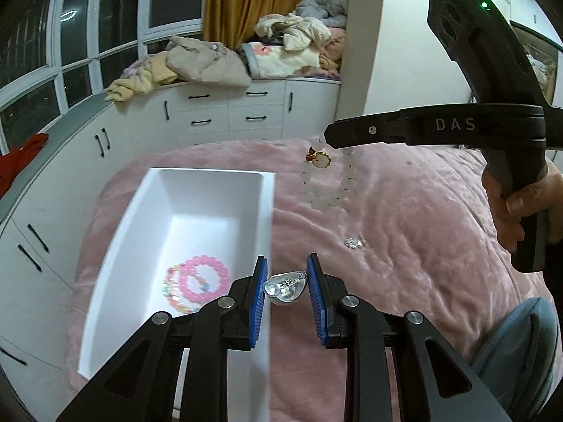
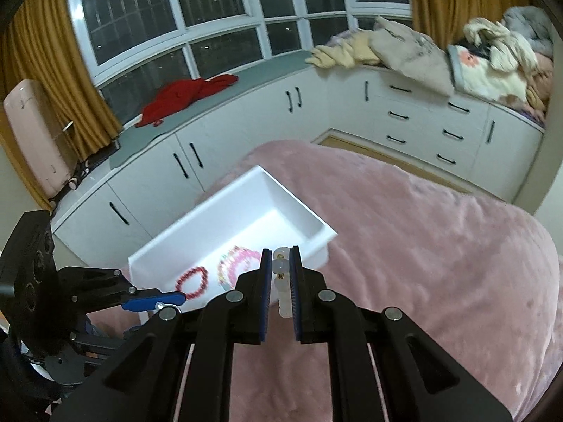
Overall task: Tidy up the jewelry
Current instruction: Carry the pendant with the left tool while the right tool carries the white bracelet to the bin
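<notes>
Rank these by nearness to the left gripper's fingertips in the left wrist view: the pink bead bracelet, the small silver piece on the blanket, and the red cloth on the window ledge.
Measured from the left gripper:
1. Pink bead bracelet, just left, inside the white box.
2. Small silver piece, ahead and right on the pink blanket.
3. Red cloth, far left on the window ledge.

A box (image 1: 197,211) is set on a bed cover (image 1: 404,211), toward its left side in the left wrist view. Two bracelets (image 1: 197,283) are laid in the box at its near end. A small trinket (image 1: 353,243) is left on the cover to the right of the box. Cabinets (image 1: 228,112) are ranged behind the bed, and clothes (image 1: 207,63) are piled on them.
</notes>
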Tool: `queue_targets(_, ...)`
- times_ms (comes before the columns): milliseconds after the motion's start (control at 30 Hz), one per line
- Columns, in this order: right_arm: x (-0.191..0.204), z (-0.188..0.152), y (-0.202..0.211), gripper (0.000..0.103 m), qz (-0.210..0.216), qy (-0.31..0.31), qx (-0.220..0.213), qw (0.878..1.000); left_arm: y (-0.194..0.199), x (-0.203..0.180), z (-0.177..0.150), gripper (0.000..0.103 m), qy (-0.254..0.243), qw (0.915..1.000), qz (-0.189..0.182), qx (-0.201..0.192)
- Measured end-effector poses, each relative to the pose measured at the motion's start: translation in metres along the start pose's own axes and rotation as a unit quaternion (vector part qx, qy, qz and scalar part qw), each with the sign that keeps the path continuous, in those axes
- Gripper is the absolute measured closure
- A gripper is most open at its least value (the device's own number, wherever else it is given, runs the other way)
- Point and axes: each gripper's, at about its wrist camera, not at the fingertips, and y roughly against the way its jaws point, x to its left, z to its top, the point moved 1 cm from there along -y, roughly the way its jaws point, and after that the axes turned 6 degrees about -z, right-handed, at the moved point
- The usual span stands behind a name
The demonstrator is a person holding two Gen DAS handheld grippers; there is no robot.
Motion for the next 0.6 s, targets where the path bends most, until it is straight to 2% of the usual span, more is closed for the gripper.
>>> queue_targets(200, 0.025, 0.019, -0.013, 0.092, 0.016, 0.019, -0.004, 1.0, 0.013, 0.03, -0.002, 0.075, 0.022, 0.9995, 0.023, -0.001)
queue_targets(600, 0.07, 0.036, -0.055, 0.092, 0.038, 0.053, 0.015, 0.998, 0.004, 0.086, -0.021, 0.075, 0.069, 0.9953, 0.062, 0.027)
